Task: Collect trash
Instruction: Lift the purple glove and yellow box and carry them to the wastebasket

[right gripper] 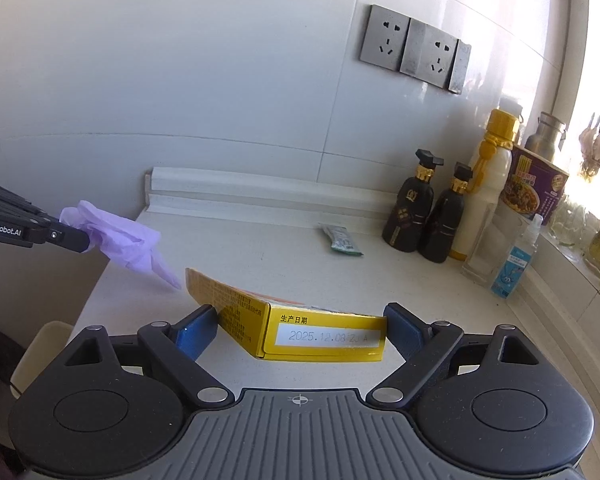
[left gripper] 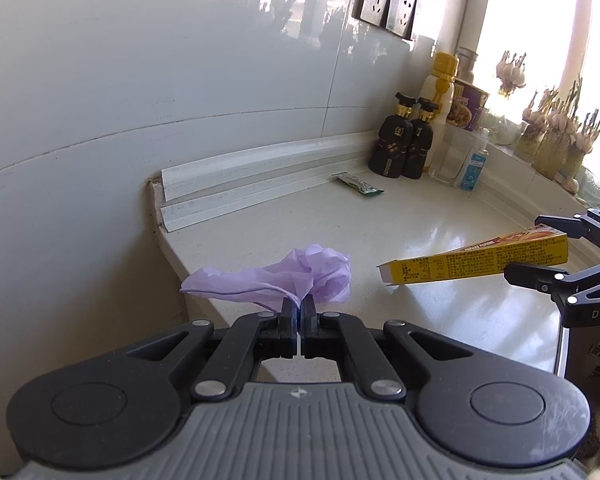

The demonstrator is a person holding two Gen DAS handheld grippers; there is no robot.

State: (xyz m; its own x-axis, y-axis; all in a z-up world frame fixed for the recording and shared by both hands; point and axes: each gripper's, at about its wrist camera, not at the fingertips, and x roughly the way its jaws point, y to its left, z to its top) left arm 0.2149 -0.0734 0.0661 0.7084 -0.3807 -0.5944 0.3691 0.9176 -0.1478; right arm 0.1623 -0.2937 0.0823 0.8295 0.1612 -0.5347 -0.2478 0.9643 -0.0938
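My left gripper [left gripper: 299,307] is shut on a crumpled purple glove [left gripper: 300,274] and holds it above the left end of the white counter [left gripper: 440,220]. The glove also shows in the right wrist view [right gripper: 120,240], hanging from the left gripper [right gripper: 85,242]. My right gripper [right gripper: 300,328] is shut on a yellow carton box [right gripper: 324,338] and holds it above the counter [right gripper: 260,256]. The box shows in the left wrist view [left gripper: 476,264] at the right, held by the right gripper [left gripper: 520,246]. A small green wrapper [left gripper: 358,184] lies flat near the back wall; it also shows in the right wrist view [right gripper: 342,240].
Two black bottles [left gripper: 404,144], a white bottle with a yellow cap [left gripper: 440,92], a purple noodle cup [left gripper: 468,108] and a small spray bottle [left gripper: 476,162] stand at the back right. Garlic bunches [left gripper: 560,128] sit by the window. Wall sockets [right gripper: 412,48] are above.
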